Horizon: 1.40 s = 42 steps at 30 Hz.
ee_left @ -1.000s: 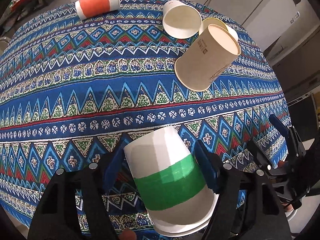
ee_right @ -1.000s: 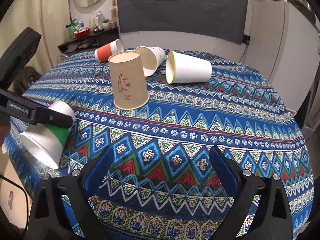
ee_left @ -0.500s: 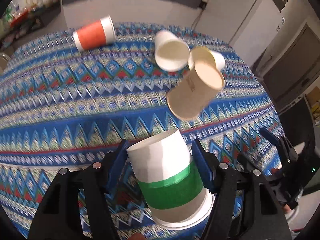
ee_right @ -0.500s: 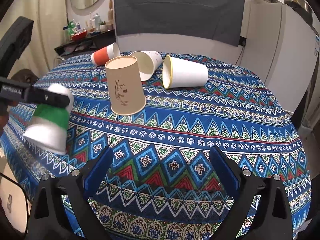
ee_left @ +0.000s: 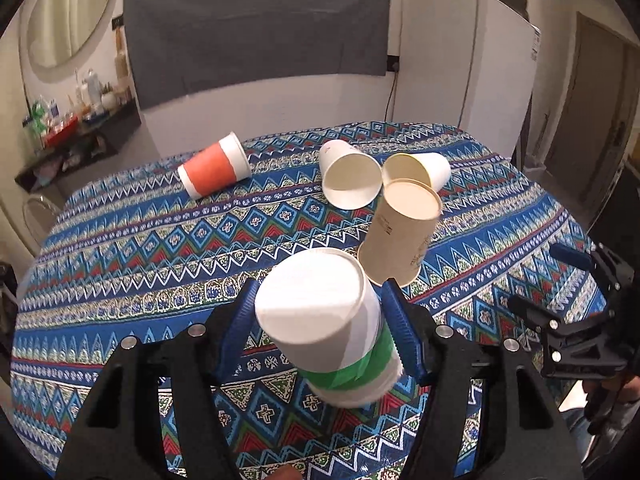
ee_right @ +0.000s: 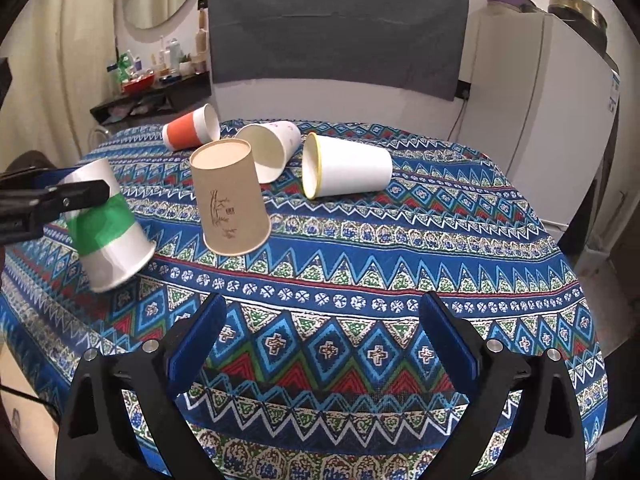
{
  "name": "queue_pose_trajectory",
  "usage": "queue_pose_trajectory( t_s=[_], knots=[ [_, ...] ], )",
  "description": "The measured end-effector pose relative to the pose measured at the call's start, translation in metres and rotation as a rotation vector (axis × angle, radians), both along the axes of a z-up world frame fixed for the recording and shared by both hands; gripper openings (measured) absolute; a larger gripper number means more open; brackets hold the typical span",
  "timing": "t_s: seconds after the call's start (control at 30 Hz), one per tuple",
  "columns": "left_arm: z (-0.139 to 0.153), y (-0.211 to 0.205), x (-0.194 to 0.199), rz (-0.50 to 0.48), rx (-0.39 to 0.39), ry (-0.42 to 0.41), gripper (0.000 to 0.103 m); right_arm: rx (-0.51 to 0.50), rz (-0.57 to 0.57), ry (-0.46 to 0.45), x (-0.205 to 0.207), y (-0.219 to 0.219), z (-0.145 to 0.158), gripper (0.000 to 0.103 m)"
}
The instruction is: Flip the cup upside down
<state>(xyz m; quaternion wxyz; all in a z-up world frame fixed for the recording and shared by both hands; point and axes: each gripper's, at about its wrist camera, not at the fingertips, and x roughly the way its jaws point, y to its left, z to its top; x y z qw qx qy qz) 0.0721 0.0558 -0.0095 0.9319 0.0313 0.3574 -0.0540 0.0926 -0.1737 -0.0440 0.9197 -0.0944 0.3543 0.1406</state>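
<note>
My left gripper (ee_left: 322,316) is shut on a white paper cup with a green band (ee_left: 320,320). The cup is tilted, base up and rim down, just above the patterned tablecloth (ee_left: 120,280). In the right wrist view the same cup (ee_right: 106,228) hangs at the left edge, rim low near the cloth. My right gripper (ee_right: 320,336) is open and empty over the table's near edge; it also shows in the left wrist view (ee_left: 576,320) at far right.
A brown cup (ee_right: 228,204) stands upside down mid-table. An orange cup (ee_right: 188,130), a white cup with an open mouth (ee_right: 268,152) and a yellow-rimmed white cup (ee_right: 344,170) lie on their sides behind it. A fridge (ee_right: 540,120) stands at right.
My left gripper has rotated the green-banded cup from lying rim-towards-me to nearly base-up, and lowered it towards the cloth. The right gripper has stayed open and nearly still.
</note>
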Motion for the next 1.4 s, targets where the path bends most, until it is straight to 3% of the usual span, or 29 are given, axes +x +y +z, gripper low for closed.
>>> queue_pose_trajectory(
  t_s=[0.13, 0.23, 0.3, 0.37, 0.43, 0.7, 0.97, 1.4],
  knots=[
    [-0.008, -0.018, -0.012, -0.080, 0.053, -0.006, 0.060, -0.013, 0.025, 0.009, -0.008, 0.008, -0.003, 0.093],
    [-0.015, -0.022, -0.007, -0.084, 0.059, 0.014, 0.060, -0.044, 0.030, -0.006, -0.016, 0.011, -0.002, 0.093],
    [-0.017, -0.022, -0.003, -0.076, 0.041, 0.026, 0.064, -0.052, 0.025, -0.013, -0.021, 0.009, 0.000, 0.093],
    [-0.016, -0.020, -0.001, -0.079, 0.002, 0.022, 0.078, -0.055, 0.013, -0.016, -0.025, 0.005, 0.002, 0.093],
    [-0.013, -0.018, -0.002, -0.082, -0.029, 0.011, 0.081, -0.055, 0.000, -0.014, -0.027, 0.002, 0.002, 0.093],
    [-0.013, -0.013, -0.016, -0.077, -0.052, -0.001, 0.089, -0.039, -0.048, -0.002, -0.026, -0.003, 0.000, 0.094],
    [-0.014, -0.003, -0.035, -0.064, -0.036, -0.026, 0.096, -0.015, -0.016, -0.014, -0.037, 0.011, -0.002, 0.094],
    [-0.016, 0.005, -0.084, -0.016, -0.025, -0.182, 0.097, 0.055, -0.050, -0.089, -0.080, 0.011, 0.005, 0.094]
  ],
)
